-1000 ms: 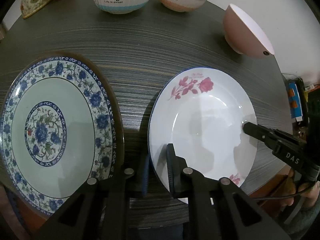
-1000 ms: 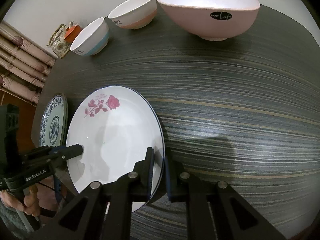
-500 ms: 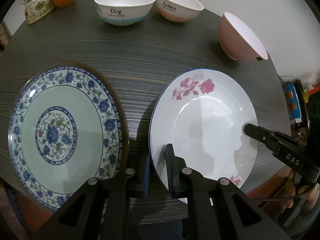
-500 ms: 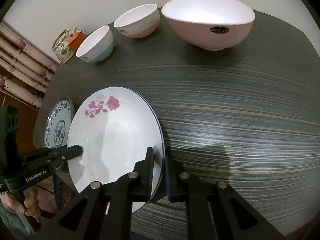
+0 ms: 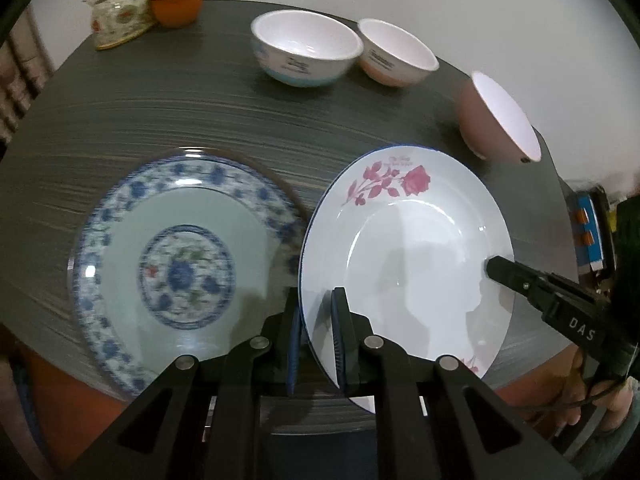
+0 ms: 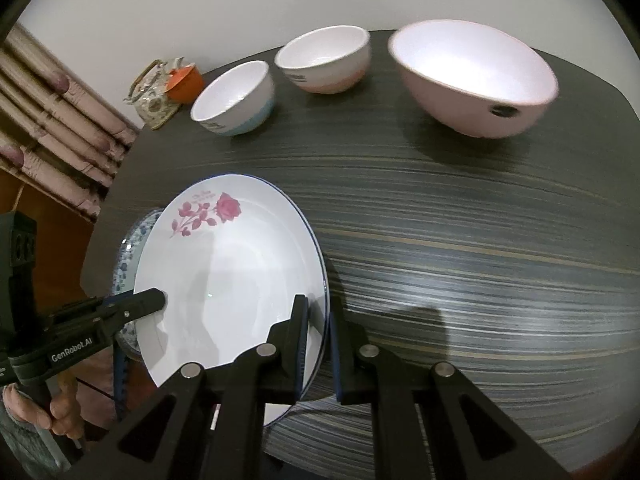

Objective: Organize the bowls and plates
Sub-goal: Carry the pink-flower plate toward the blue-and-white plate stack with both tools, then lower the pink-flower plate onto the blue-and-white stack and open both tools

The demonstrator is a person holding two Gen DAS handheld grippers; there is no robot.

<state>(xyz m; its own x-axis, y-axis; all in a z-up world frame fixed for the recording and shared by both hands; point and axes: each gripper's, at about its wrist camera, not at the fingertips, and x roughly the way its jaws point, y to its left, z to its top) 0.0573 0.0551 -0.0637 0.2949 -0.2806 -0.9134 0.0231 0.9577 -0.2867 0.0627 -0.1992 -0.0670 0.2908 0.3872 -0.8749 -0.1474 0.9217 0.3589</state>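
Note:
A white plate with a pink rose (image 5: 412, 248) (image 6: 228, 264) is held off the dark table between both grippers. My left gripper (image 5: 316, 312) is shut on its left rim; it also shows in the right wrist view (image 6: 154, 300). My right gripper (image 6: 318, 320) is shut on its right rim, and its finger shows in the left wrist view (image 5: 498, 270). A blue-and-white floral plate (image 5: 180, 260) lies flat on the table to the left, and the rose plate's left edge overlaps it (image 6: 130, 248).
At the back of the table (image 6: 460, 260) stand a white-and-blue bowl (image 5: 306, 54) (image 6: 234, 98), a white-and-pink bowl (image 5: 396, 58) (image 6: 326, 60) and a large pink bowl (image 5: 496, 118) (image 6: 474, 76). A floral teapot (image 5: 120, 10) and orange cup (image 5: 178, 2) sit far left.
Both grippers have lifted the rose plate off the table and carried it left, so its left edge now overlaps the blue floral plate.

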